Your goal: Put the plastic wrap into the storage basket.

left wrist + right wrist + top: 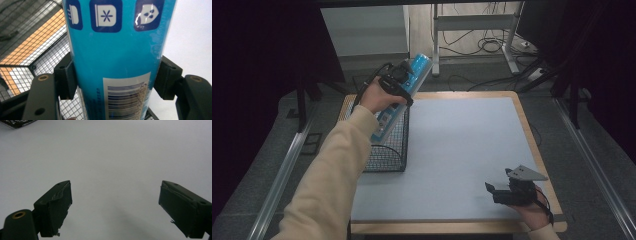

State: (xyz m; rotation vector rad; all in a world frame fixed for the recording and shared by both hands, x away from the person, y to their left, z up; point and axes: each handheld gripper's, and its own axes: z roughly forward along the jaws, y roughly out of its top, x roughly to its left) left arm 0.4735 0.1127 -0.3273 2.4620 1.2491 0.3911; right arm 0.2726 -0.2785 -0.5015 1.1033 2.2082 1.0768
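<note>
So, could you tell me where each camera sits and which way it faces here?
High view: above the person's side, facing forward and down on the table; both forearms enter from below.
Left gripper view: rides the left gripper, looking along jaws clamped on the blue tube over the wire basket.
Right gripper view: rides the right gripper, open jaws facing bare tabletop.
Shared: tube and basket appear in the high and left views.

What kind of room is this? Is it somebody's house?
Probably a lab or workshop, not a house. Loose cables trail over the floor beneath a metal desk frame, and the table sits between floor rails and dark curtains.
</note>
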